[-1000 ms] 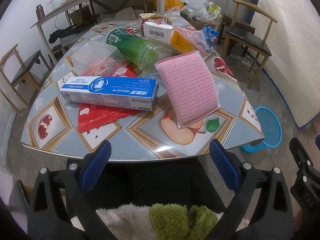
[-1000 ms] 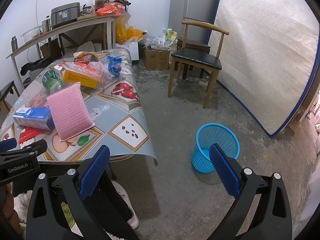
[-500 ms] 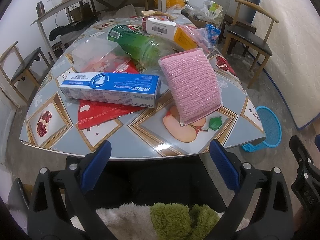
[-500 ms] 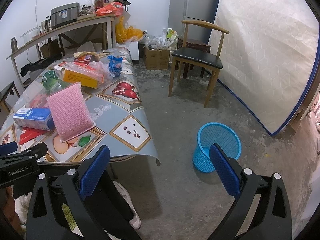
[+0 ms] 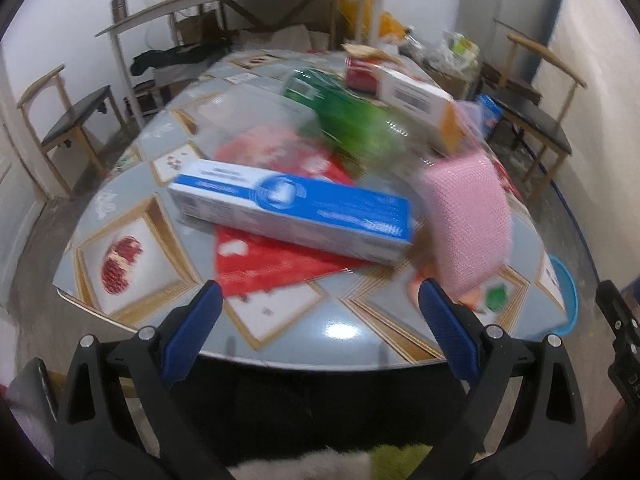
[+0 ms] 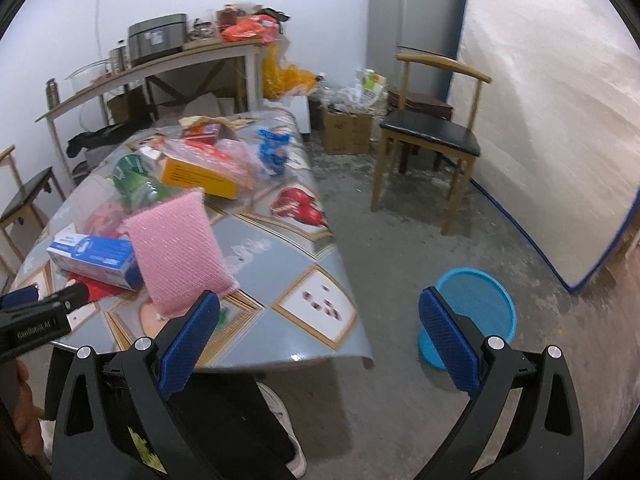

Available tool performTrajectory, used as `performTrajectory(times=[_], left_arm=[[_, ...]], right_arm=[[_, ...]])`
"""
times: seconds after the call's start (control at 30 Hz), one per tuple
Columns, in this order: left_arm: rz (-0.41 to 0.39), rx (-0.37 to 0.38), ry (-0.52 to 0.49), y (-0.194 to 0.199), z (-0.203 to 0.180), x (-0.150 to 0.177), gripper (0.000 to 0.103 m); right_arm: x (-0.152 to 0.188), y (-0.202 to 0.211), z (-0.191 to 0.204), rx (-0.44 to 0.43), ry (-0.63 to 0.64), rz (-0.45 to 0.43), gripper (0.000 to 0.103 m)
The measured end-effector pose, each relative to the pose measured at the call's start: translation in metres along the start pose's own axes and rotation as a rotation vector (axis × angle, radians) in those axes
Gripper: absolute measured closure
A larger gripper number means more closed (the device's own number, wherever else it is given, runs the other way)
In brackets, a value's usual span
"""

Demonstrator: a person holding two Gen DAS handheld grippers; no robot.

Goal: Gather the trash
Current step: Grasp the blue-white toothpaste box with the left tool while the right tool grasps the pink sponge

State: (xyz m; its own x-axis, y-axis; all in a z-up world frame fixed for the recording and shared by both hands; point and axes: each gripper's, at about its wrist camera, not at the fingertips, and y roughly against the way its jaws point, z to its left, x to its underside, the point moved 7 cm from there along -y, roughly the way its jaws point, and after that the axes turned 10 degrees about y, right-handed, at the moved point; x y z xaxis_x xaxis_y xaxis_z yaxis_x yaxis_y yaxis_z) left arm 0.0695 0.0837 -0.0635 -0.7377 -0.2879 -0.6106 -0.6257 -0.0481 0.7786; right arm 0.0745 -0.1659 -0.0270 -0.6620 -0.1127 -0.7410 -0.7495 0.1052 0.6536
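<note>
A blue and white toothpaste box (image 5: pixel 292 210) lies on a red wrapper (image 5: pixel 264 260) near the table's front, also in the right wrist view (image 6: pixel 94 258). A pink sponge (image 5: pixel 466 220) (image 6: pixel 178 242) lies to its right. Behind them are a green bottle (image 5: pixel 348 116) and a white and orange box (image 5: pixel 420 102). My left gripper (image 5: pixel 320 324) is open and empty, just over the table's front edge, short of the toothpaste box. My right gripper (image 6: pixel 318 332) is open and empty, off the table's right front corner. A blue trash basket (image 6: pixel 468 312) stands on the floor.
The table (image 5: pixel 352 332) has a glossy fruit-print cloth. A clear plastic container (image 5: pixel 236 120) and a blue wrapper (image 6: pixel 274 150) lie on it. A wooden chair (image 6: pixel 432 144) stands to the right, another chair (image 5: pixel 72 120) to the left. A mattress (image 6: pixel 560 120) leans on the right wall.
Both grippers moved forward toward the table and both views swung left. The toothpaste box now sits nearer and more central before the left gripper. Nothing was taken hold of.
</note>
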Motion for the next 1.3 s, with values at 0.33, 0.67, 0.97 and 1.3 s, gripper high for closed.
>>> performTrajectory(times=[0.33,0.67,0.97,1.3], left_arm=[[-0.043,0.064,0.076,-0.015,0.054,-0.035,0.009],[-0.130,0.272,0.090,-0.017,0.072,-0.061,0.009],[-0.137,0.503,-0.434,0.001,0.015,-0.085,0.009],[0.086,0.558,-1.017,-0.042,-0.054,-0.045,0.009]], right_arm=[[-0.031,-0.019,0.059,-0.117,0.143,-0.089,0.006],[-0.038,-0.072,0.106,-0.176,0.296,-0.002,0.006],[-0.041,-0.095,0.127,-0.300,0.422,0.047,0.006],[-0.032,-0.111,0.122,-0.367,0.379,0.126,0.006]])
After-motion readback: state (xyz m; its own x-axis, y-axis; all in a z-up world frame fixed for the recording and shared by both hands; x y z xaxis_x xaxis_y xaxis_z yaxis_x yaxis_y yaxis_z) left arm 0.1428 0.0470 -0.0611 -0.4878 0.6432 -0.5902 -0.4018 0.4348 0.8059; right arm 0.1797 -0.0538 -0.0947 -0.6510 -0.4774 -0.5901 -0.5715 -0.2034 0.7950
